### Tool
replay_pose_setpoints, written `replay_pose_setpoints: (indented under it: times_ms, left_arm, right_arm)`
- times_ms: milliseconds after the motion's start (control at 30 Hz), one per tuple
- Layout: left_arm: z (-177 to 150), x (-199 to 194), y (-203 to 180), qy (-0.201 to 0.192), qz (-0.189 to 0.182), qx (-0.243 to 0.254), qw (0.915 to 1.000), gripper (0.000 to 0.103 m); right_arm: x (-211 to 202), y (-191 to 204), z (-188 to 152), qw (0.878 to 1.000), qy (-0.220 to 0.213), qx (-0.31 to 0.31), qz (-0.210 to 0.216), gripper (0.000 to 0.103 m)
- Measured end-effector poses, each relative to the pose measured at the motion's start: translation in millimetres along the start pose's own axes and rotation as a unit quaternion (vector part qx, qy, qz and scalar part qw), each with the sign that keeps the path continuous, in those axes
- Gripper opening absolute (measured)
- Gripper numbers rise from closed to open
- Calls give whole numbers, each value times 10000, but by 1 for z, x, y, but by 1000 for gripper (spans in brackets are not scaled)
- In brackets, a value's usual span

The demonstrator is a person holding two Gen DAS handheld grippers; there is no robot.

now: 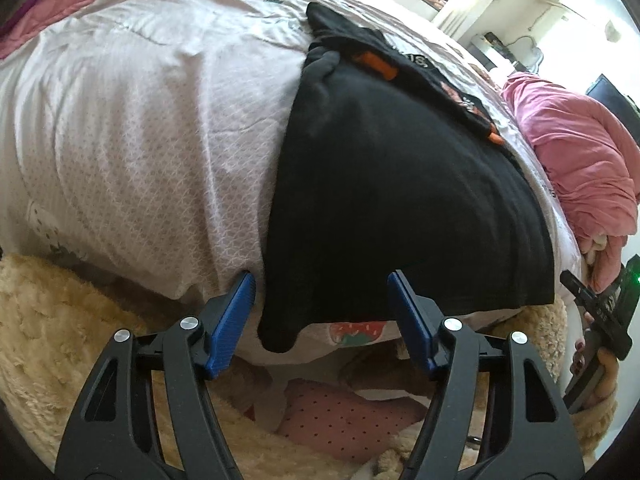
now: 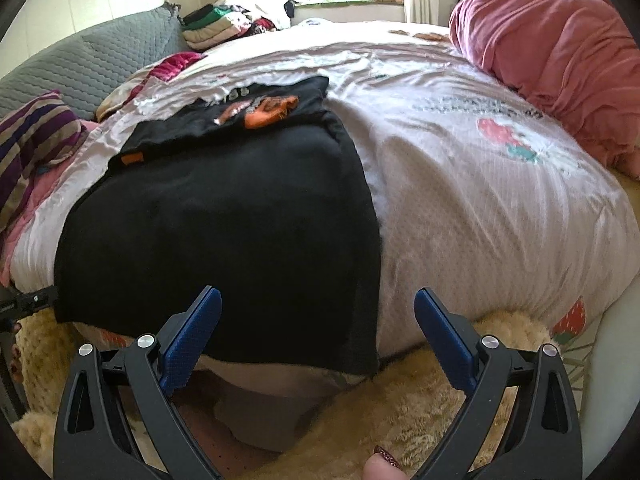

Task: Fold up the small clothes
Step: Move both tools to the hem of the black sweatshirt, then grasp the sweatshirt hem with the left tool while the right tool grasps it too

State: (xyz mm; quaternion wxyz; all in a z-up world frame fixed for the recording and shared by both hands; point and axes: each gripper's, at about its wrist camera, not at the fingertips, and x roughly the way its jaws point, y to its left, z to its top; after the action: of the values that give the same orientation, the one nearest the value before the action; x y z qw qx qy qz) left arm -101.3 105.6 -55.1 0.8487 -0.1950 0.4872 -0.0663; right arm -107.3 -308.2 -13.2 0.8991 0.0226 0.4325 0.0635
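Note:
A black garment (image 1: 384, 184) with orange trim lies spread flat on the white bedspread (image 1: 140, 128), its near hem hanging at the bed's edge. It also shows in the right wrist view (image 2: 224, 224), with an orange print at its far end. My left gripper (image 1: 320, 300) is open, its blue pads on either side of the garment's near left corner, holding nothing. My right gripper (image 2: 316, 316) is open over the garment's near right corner, holding nothing. The right gripper's body (image 1: 600, 308) shows at the right edge of the left wrist view.
A pink bundled blanket (image 2: 560, 52) lies at the bed's right side. A beige fluffy blanket (image 2: 400, 408) hangs below the bed's near edge. Striped and pink cloths (image 2: 36, 140) and a grey quilted cushion (image 2: 92, 64) lie at the left. Folded clothes (image 2: 216, 28) are stacked far back.

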Motion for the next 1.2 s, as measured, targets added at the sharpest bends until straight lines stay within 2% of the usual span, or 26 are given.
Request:
replay_pose_setpoints:
  times_ms: [333,400,467,633,833,900,967,1100,1200]
  left_arm:
    - [-4,22,-3,243,61,39,9997,60]
    - [-4,24,-5,264,73,71,9996,60]
    - [-3,25,-6,272,95,75,9996,60]
    - [-2,25,-5,265,111,34,9996,60]
    - [0,26,-3,280,88,-35,9996,60]
    - [1,26,-3,290,83,-45,9995,60]
    - [2,26,-2,292,94,-71,9995,54]
    - [3,26,1,307,69,-158,9994,50]
    - [4,23,7,319,28,-272,9991,42]
  right_arm:
    - [14,-24,-12,9983,347,266,373,95]
    - [19,-25,-14,9977,449,249,453,81]
    - [23,-26,-16,9974,510,238,457,78]
    - [29,-30,-15,9968,530,314,507,60]
    - [32,-32,-17,9961,630,235,563,29]
    - [29,-32,-18,9965,602,175,554,14]
    - [23,-34,-19,9960,525,192,691,10]
    - [-3,-38,-14,9943,137,251,1030,9]
    - [-19,-42,-7,9912,-131,322,1278,9]
